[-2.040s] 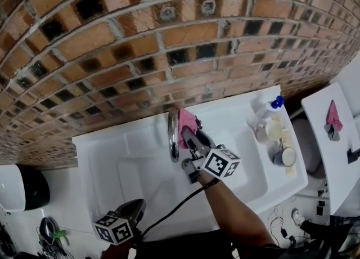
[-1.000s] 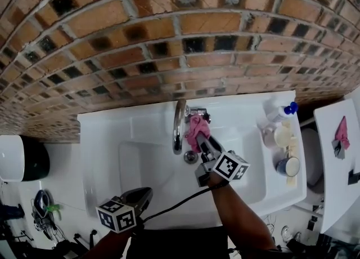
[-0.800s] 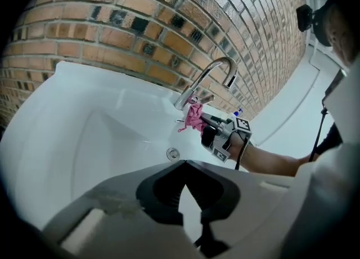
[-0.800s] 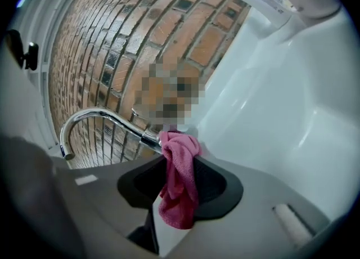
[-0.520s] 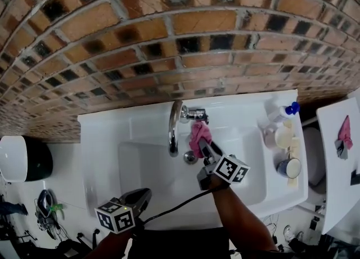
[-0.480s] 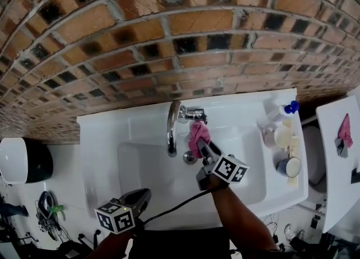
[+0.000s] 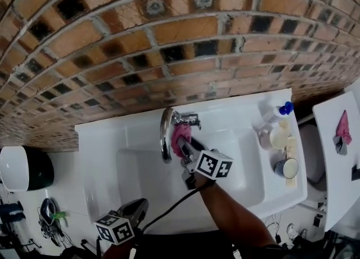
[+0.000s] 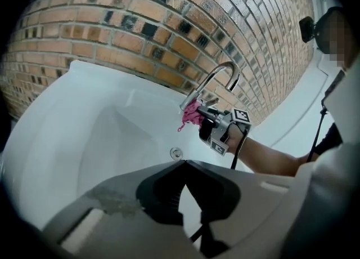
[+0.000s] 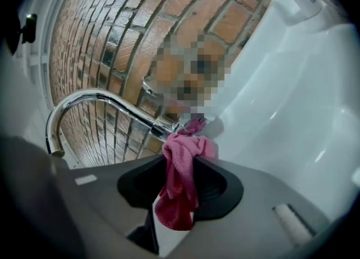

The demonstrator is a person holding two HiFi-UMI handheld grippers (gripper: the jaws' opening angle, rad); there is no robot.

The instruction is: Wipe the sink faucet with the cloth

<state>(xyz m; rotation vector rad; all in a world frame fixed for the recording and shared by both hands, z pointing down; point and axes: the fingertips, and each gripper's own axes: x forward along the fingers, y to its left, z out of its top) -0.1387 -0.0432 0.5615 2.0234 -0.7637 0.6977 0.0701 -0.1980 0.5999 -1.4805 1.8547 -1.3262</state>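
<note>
A chrome gooseneck faucet (image 7: 164, 134) stands at the back rim of the white sink (image 7: 107, 156). My right gripper (image 7: 184, 142) is shut on a pink cloth (image 7: 179, 135), which presses against the faucet's lower neck, near its base. In the right gripper view the cloth (image 9: 181, 179) hangs between the jaws, and its top end touches the faucet (image 9: 101, 103) at the base. My left gripper (image 7: 136, 208) hovers low at the sink's front edge, shut and holding nothing. From the left gripper view the faucet (image 8: 216, 80), cloth (image 8: 190, 115) and right gripper (image 8: 203, 118) lie ahead.
A spray bottle (image 7: 274, 111), cups (image 7: 275, 138) and a mug (image 7: 286, 168) stand on the sink's right ledge. The drain (image 8: 176, 152) sits in the basin. The brick wall (image 7: 169, 38) rises close behind. A black-and-white bin (image 7: 25, 168) is at the left; a white table (image 7: 332, 156) with another pink cloth (image 7: 341, 125) at the right.
The right gripper has carried the cloth left, from beside the faucet to against its neck. The left gripper has stayed low at the front.
</note>
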